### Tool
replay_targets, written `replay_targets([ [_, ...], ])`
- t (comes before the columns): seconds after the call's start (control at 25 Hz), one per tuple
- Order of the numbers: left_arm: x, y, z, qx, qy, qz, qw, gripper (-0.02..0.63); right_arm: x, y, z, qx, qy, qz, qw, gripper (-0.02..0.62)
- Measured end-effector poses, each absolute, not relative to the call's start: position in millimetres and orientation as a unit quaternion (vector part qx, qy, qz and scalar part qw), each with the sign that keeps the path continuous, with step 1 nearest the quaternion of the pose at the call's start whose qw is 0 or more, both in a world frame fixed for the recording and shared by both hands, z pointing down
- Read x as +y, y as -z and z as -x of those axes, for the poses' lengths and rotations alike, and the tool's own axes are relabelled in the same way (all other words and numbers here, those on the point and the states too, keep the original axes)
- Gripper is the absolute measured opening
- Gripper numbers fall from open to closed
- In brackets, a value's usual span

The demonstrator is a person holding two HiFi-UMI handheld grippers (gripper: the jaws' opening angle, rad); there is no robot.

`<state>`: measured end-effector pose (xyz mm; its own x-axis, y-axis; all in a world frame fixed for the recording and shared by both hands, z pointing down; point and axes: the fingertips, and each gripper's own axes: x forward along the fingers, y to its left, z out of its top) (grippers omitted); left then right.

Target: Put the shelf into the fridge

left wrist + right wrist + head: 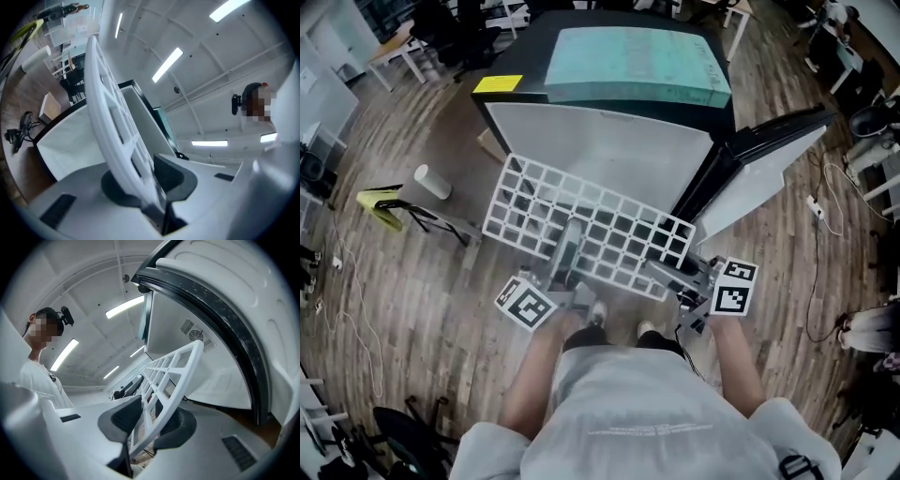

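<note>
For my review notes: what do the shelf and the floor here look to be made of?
The shelf is probably moulded white plastic with a smooth, slightly glossy finish: its grid bars are thick, flat-sided and run together in one piece, unlike thin wire. The floor looks like wood or wood-look laminate with a low sheen: long brown planks with grain and staggered joints. Which of the two it is cannot be told.

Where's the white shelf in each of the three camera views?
Head view: shelf at centre, tilted in front of the fridge.
Left gripper view: shelf edge-on, rising from between the jaws, left of centre.
Right gripper view: shelf slanting up to the right from between the jaws, centre.
Shared landmark: the fridge, behind the shelf in all three.
</note>
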<state>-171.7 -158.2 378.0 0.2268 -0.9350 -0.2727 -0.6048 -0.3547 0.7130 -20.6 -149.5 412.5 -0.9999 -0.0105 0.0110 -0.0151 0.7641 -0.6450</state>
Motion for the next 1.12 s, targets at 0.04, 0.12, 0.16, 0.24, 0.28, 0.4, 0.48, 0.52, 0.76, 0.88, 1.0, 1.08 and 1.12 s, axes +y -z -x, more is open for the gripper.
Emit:
replay_targets([
  [0.04, -164, -385, 172, -0.51, 0.345, -0.749, 0.244, 0.062, -151, -416, 21, -0.939, -0.343, -0.02, 0.005, 0.091],
  [0.12, -172, -398, 174, -0.5, 0.346, -0.749, 0.262, 0.066, -154, -422, 22, -0.939, -0.342, -0.043, 0.011, 0.095],
  [0.16, -174, -404, 176, -0.496, 0.347, -0.748, 0.271, 0.067, -156, -425, 24, -0.938, -0.342, -0.051, 0.015, 0.098],
  [0.24, -180, -414, 177, -0.487, 0.347, -0.748, 0.288, 0.069, -157, -429, 25, -0.935, -0.346, -0.071, 0.023, 0.101],
  [0.28, -183, -417, 176, -0.482, 0.347, -0.748, 0.297, 0.067, -159, -431, 24, -0.933, -0.35, -0.082, 0.026, 0.103],
  [0.4, -190, -428, 177, -0.474, 0.346, -0.743, 0.321, 0.067, -163, -437, 26, -0.924, -0.366, -0.107, 0.034, 0.104],
  [0.48, -192, -437, 178, -0.475, 0.347, -0.734, 0.339, 0.067, -166, -442, 27, -0.918, -0.375, -0.12, 0.041, 0.106],
  [0.52, -192, -442, 178, -0.476, 0.347, -0.73, 0.348, 0.069, -168, -444, 27, -0.916, -0.379, -0.125, 0.045, 0.107],
  [0.76, -200, -460, 184, -0.478, 0.354, -0.712, 0.373, 0.071, -183, -452, 34, -0.907, -0.388, -0.147, 0.065, 0.114],
  [0.88, -204, -470, 185, -0.478, 0.357, -0.701, 0.39, 0.071, -191, -457, 36, -0.905, -0.39, -0.159, 0.069, 0.129],
  [1.0, -205, -472, 183, -0.464, 0.379, -0.687, 0.41, 0.07, -198, -462, 37, -0.902, -0.395, -0.16, 0.073, 0.137],
  [1.08, -206, -475, 183, -0.465, 0.379, -0.684, 0.416, 0.07, -202, -466, 39, -0.9, -0.4, -0.158, 0.072, 0.14],
  [1.12, -206, -477, 183, -0.465, 0.375, -0.684, 0.418, 0.069, -204, -467, 39, -0.899, -0.403, -0.157, 0.07, 0.14],
])
